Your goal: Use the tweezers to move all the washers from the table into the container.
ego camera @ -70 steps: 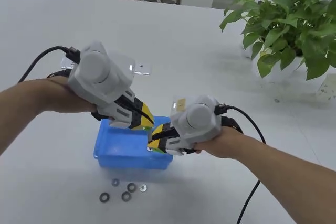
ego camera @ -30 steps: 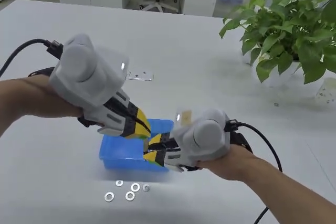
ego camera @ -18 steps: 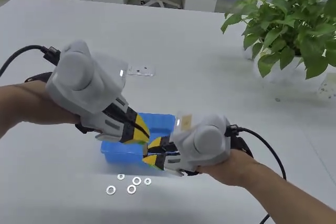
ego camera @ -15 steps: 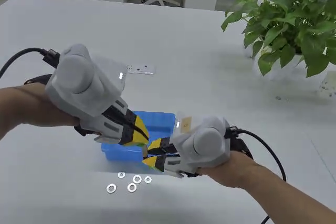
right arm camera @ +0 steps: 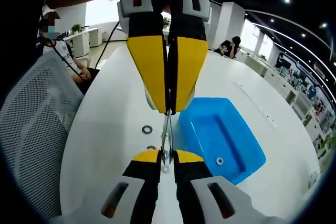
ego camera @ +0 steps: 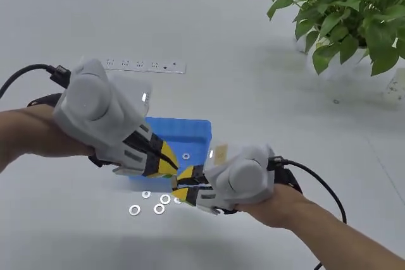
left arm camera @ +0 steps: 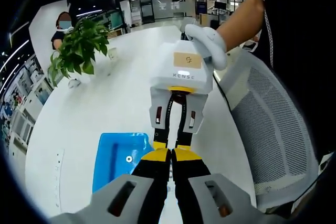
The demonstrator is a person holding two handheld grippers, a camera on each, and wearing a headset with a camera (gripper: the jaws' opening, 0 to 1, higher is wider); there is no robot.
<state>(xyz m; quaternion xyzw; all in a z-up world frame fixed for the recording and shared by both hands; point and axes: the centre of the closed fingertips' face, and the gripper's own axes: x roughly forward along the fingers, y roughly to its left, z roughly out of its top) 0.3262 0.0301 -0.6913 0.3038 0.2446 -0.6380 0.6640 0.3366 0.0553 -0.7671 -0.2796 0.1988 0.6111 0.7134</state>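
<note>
Pinched the tweezers (right arm camera: 166,129) from both ends with the left gripper (ego camera: 168,164) and the right gripper (ego camera: 182,189), jaws pressed together on them — over the washers (ego camera: 159,208) on the table (ego camera: 253,93), just beside the blue container (ego camera: 183,132) with one washer (ego camera: 186,155) inside.

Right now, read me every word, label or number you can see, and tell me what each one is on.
"XENSE", as best it reads: on the white plastic housing of the right gripper, left gripper view.
Tan square sticker above it: print too small to read.
Long white power strip, head view: markings too small to read.
</note>
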